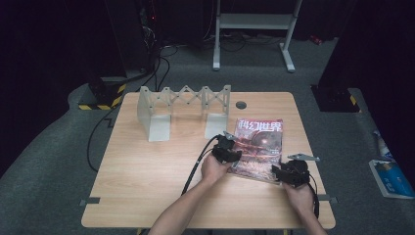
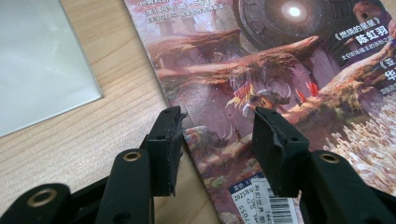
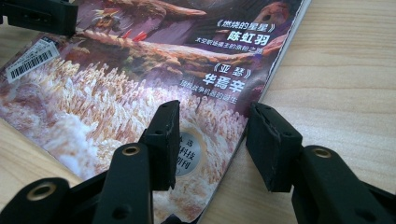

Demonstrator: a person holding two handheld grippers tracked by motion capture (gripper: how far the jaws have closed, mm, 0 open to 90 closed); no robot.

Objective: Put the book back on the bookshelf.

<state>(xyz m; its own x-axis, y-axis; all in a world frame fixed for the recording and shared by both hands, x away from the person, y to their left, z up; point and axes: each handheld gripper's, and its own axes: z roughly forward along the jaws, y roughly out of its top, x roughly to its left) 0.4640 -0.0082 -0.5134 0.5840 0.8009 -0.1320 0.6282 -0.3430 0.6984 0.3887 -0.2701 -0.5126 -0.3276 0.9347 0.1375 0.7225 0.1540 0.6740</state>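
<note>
The wooden surface (image 1: 147, 166) carries a grey folding rack (image 1: 183, 110) at its far side. A magazine (image 1: 258, 147) lies flat, cover up, right of centre. The left tool (image 1: 234, 152) straddles the magazine's left edge, jaws apart. The right tool (image 1: 277, 172) straddles its near right corner, jaws apart, not pressing on it.
</note>
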